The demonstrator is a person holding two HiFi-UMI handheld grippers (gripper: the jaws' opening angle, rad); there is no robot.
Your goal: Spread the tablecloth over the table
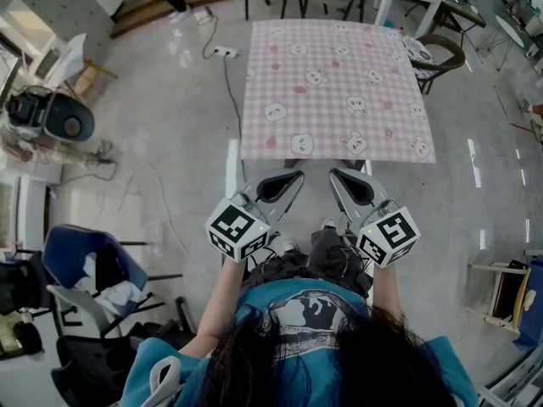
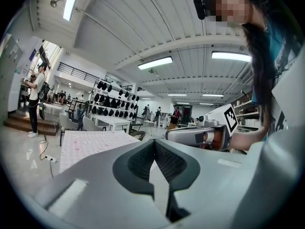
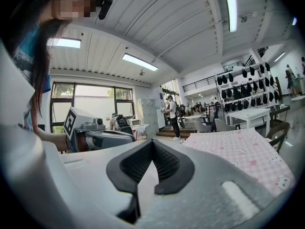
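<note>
Jaws shut and empty on both grippers, tablecloth straight ahead.

Left gripper (image 1: 293, 178) and right gripper (image 1: 337, 176) sit side by side, tips converging, nothing between the pads in either gripper view. Both stop just short of the near hem of the pink checked tablecloth (image 1: 335, 87), not touching it. The hem runs crosswise in front of both tips, and the cloth lies flat, stretching away from the person. It hides the table top, with only a white table leg (image 1: 231, 166) showing under its near-left corner. Right gripper faces about the middle of the hem and left gripper sits toward the near-left corner, both about equally close. The near-right corner is well apart from either. Cloth looks already spread, so any tidy-up probably starts at this hem and needs the jaws opened first.
</note>
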